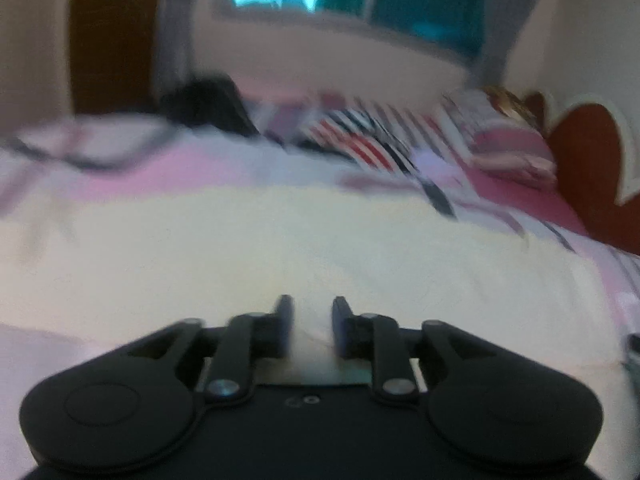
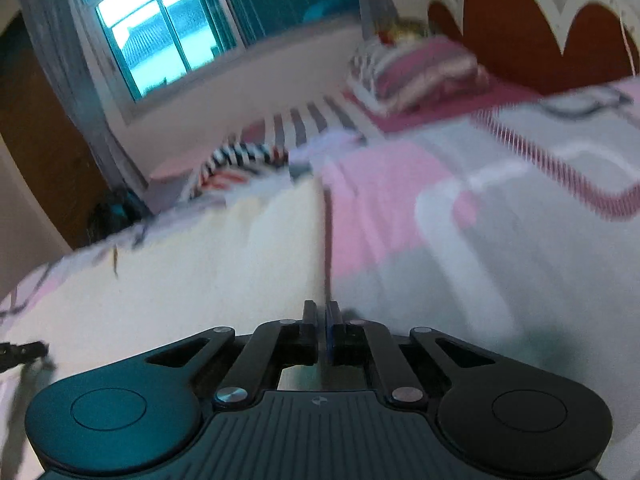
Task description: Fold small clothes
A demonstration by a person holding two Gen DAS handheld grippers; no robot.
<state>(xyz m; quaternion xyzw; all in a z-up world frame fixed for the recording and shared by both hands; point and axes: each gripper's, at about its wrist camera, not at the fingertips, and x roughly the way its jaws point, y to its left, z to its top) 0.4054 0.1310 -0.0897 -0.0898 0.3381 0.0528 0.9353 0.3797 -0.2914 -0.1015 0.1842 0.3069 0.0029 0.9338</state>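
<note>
Right claw (image 2: 322, 330) is pinched nearly shut on the right edge of a cream garment (image 2: 208, 264), which lies spread across the bed (image 2: 500, 208). Left claw (image 1: 312, 330) stands narrowly parted over that cloth (image 1: 280, 248), fabric showing between its fingers; a grip cannot be told.

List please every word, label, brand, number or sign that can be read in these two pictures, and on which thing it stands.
No text can be read in either view.
A small round mark on the body of the left gripper: too blurred to read.
A small round emblem on the ribbed body of the right gripper: a symbol only, no letters.
The cream garment and the pink patterned bedspread: no lettering shows.
</note>
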